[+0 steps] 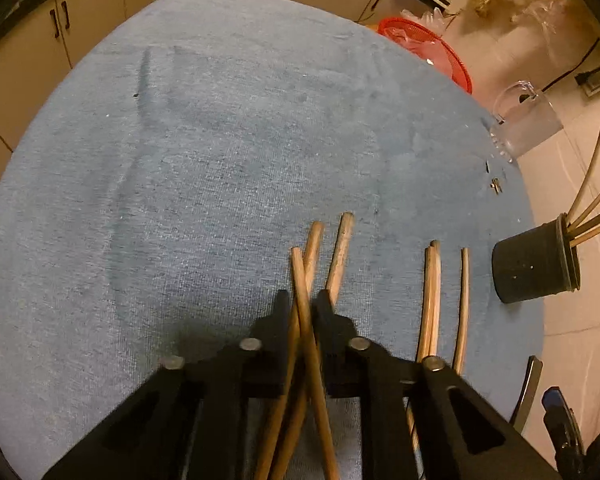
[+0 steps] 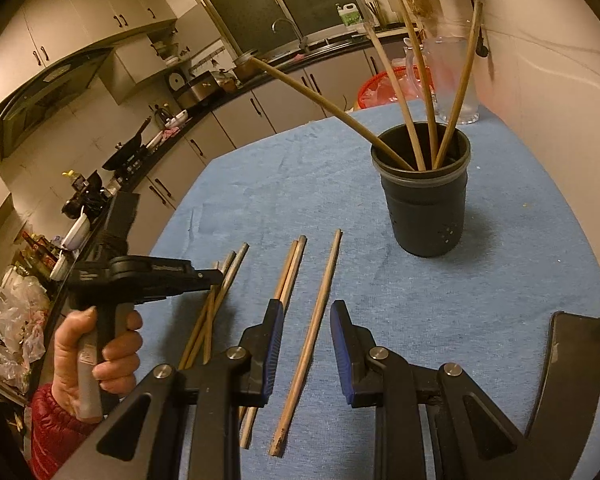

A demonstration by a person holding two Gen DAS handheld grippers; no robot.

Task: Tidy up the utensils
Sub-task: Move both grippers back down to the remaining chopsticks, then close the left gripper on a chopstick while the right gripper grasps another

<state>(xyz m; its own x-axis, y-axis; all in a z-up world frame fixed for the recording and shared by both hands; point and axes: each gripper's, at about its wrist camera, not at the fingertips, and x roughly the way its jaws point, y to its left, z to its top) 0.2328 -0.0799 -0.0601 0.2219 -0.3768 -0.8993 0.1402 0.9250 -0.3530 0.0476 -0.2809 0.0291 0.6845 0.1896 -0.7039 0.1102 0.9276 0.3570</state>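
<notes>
Several wooden chopsticks lie on the blue tablecloth [image 1: 180,160]. My left gripper [image 1: 302,300] is shut on one chopstick [image 1: 306,312], with two others [image 1: 342,248] crossing under its fingers; it also shows in the right wrist view [image 2: 216,278]. A pair of chopsticks [image 1: 431,300] and a single one [image 1: 463,304] lie to its right. My right gripper [image 2: 305,320] is open above the single chopstick [image 2: 312,332], with the pair [image 2: 290,268] just left of it. A black holder cup [image 2: 424,196] with several chopsticks [image 2: 420,80] stands beyond; it also shows in the left wrist view [image 1: 534,264].
A clear glass pitcher [image 2: 456,80] and a red basket [image 2: 380,90] stand behind the cup at the table's far edge. Kitchen counters and cabinets [image 2: 228,120] run along the left. A dark chair back [image 2: 572,360] is at the right.
</notes>
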